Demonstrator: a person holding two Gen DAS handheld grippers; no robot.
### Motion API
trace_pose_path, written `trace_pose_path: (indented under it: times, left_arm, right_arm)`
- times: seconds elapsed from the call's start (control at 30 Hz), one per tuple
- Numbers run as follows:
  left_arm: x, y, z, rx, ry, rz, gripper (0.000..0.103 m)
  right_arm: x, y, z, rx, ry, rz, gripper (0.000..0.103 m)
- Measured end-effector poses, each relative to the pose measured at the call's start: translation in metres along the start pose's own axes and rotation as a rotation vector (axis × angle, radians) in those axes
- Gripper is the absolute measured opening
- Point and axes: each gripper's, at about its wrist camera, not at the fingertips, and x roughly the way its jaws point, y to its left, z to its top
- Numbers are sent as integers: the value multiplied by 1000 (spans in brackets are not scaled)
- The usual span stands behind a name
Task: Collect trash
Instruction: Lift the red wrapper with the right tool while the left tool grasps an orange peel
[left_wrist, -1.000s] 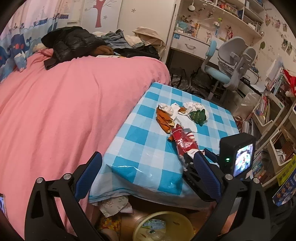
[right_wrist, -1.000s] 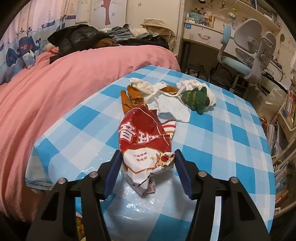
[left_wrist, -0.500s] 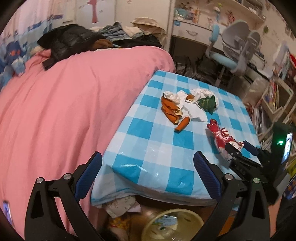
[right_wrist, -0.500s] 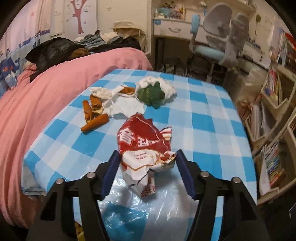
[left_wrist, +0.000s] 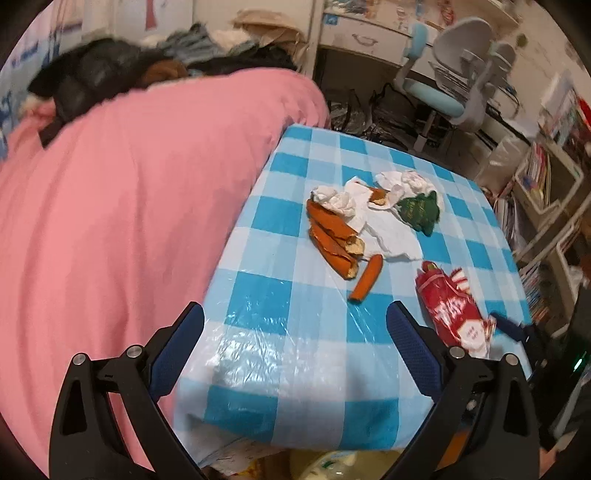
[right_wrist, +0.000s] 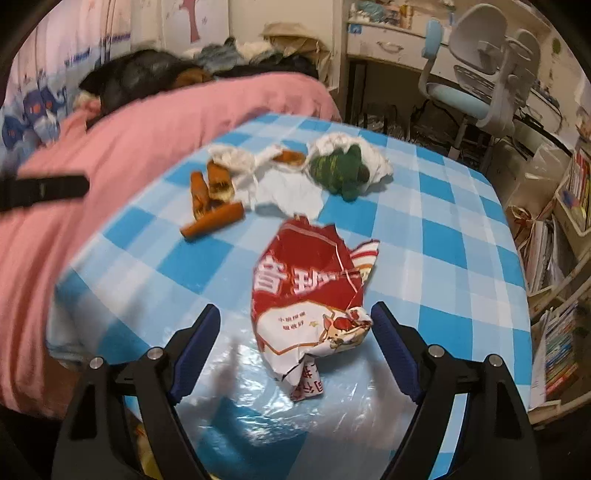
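Note:
A red and white snack bag (right_wrist: 314, 291) lies on the blue checked table (right_wrist: 443, 236), between the open fingers of my right gripper (right_wrist: 295, 332), which do not touch it. It also shows in the left wrist view (left_wrist: 452, 312). Behind it lie orange peels (right_wrist: 212, 201), crumpled white tissues (right_wrist: 280, 188) and a green wrapper (right_wrist: 340, 170). My left gripper (left_wrist: 295, 347) is open and empty above the table's near edge. The peels (left_wrist: 334, 240), tissues (left_wrist: 388, 232) and green wrapper (left_wrist: 421, 208) also show there.
A pink bed (left_wrist: 129, 184) with piled clothes borders the table's left side. A yellow bin (left_wrist: 332, 463) sits under the table's near edge. A desk chair (right_wrist: 480, 74) and bookshelves (right_wrist: 554, 240) stand to the right.
My right gripper has opened and let go of the red bag, which it dragged right, away from the peels. My left gripper has moved closer over the table edge.

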Motion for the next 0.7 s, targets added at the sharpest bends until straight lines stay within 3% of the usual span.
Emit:
trace_pose_path:
  times: [0.1,0.13,0.2,0.27,0.43,0.63,0.7]
  left_arm:
    - [18,5,5,-15,30,-4,95]
    - [24,5,6,-14,44,-13,95]
    - [34,-1,7,1,73,-56,95]
    - [39,-10,6,26,77,-79,95]
    - [61,-44,7,119,93,-65,90]
    - [88,-64,6,154,152,-78,64]
    - [95,-67,5,152,169,-77,41]
  right_arm:
    - [10,-4,-1,-6,28,0,78]
    - [11,-6,-1,-2,30,6,72]
    - [12,-11,0,13,40,32,51]
    - [11,-17,1,42,39,70,40]
    - [10,-43,3,175,34,166,35]
    - [5,-54,4,203,16,192,35]
    - [5,-58,5,213,12,198,36]
